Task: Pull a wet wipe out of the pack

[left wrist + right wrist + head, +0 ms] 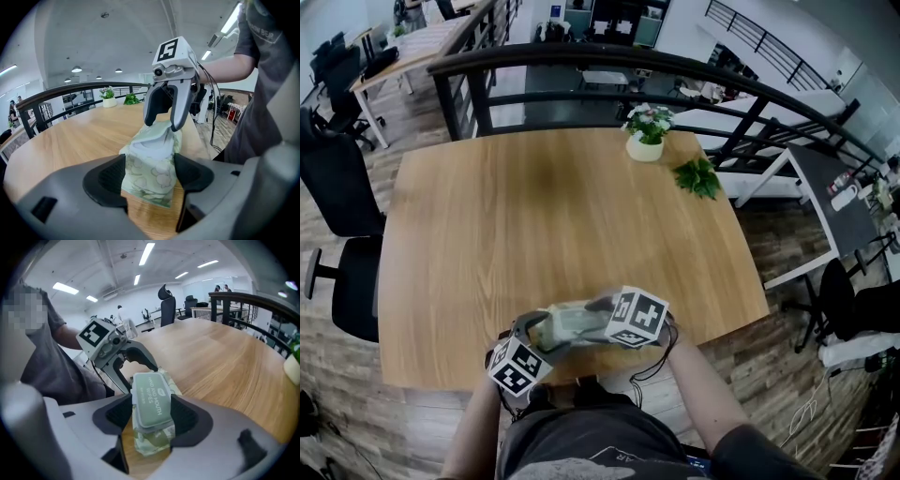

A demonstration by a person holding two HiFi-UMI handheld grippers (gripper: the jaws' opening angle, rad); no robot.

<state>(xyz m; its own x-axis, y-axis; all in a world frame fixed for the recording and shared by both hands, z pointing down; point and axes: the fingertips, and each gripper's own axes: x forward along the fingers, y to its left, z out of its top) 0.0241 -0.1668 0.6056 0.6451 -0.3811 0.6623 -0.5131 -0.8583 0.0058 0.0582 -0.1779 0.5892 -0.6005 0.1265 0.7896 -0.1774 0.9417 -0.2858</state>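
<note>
Pack (572,323), likely soft and light, pinched in left gripper (149,178) fingers; right gripper (152,416) fingers closed across stiff lid (151,401), likeliest hold.

Pack (146,185): soft, pale green, printed with white flowers; rigid grey-green lid (151,401) on top, lettered "HAND AND MOUTH WIPES", looks shut. Lies flat on wood, between two tongs facing each other. One end sits between left gripper (151,174) pads, touching both. Lid end sits between right gripper (151,416) pads, lid sides against them. Film crumpled at both ends. No wipe seen sticking out.
</note>
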